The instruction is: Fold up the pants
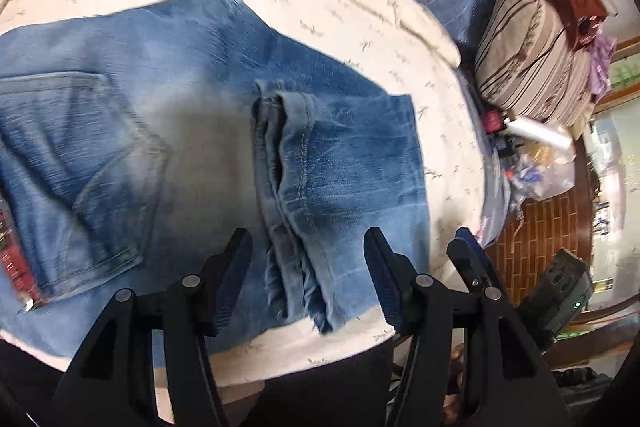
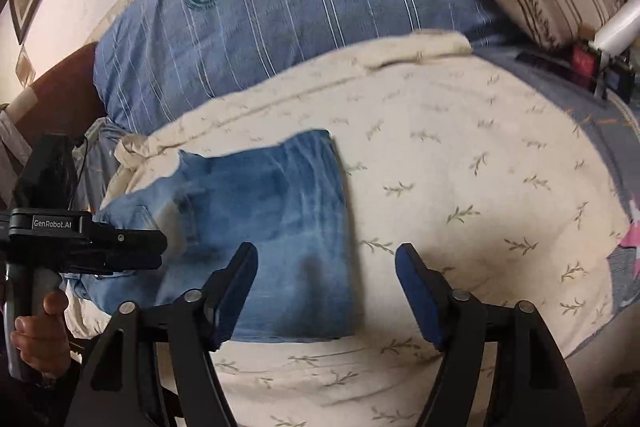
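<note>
Cream leaf-print bedding [image 2: 460, 187] covers the bed where I work, and the blue jeans [image 1: 192, 131] lie flat on it as one folded stack, the landmark for everything else. At the jeans' left end a back pocket [image 1: 84, 147] faces up. Over their near edge my left gripper [image 1: 308, 283] hangs spread wide, grasping nothing, its fingers either side of the doubled leg hems [image 1: 288, 195] lying on top of the stack. Just right of the jeans' right edge my right gripper [image 2: 326, 291] is likewise released and empty. Beyond the jeans' far side sits a blue striped pillow [image 2: 288, 11], and farther right a striped beige cushion [image 1: 528, 63]. I judge the risk is the hems: they sit loose and frayed, so a pinch catching only the top layer would drag the stack askew. My count: one pair of jeans, two grippers, one pocket showing, one pillow, one cushion.
</note>
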`<state>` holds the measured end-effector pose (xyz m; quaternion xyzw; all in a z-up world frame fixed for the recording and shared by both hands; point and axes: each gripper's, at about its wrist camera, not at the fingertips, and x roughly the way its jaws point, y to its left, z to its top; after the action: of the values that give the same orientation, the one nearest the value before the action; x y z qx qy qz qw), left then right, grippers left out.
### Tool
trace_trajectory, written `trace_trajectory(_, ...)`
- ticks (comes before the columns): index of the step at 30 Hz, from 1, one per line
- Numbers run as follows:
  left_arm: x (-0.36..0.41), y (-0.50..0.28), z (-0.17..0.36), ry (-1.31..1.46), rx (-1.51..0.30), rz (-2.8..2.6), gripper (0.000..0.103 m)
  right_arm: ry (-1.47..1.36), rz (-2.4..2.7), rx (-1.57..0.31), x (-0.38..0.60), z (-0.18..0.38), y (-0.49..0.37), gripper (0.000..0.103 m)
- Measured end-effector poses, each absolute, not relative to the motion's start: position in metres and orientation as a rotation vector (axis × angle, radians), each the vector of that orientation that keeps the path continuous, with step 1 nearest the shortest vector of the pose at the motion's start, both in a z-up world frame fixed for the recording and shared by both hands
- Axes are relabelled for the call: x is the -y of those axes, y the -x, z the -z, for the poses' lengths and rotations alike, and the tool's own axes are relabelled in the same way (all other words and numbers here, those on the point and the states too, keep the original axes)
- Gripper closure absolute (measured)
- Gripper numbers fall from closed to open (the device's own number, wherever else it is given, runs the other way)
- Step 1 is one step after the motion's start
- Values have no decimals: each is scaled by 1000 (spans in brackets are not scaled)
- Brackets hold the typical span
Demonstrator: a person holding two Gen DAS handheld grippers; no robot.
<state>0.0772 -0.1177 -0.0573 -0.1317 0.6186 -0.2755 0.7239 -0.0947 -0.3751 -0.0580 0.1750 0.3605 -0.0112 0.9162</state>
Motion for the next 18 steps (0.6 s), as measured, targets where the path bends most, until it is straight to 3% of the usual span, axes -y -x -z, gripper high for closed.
trace_trajectory(5,88,-74,46,344,-1346,614,46,-326,-18,-759,342,50,92,25)
trace_trajectory(13,27,-71,25,369,-1262,588,36,-140,-117,-788,262,44,81,21)
trace_trajectory(18,-15,-77,17,375,-1209,531,34,-11,-188,-797,206,44,78,18)
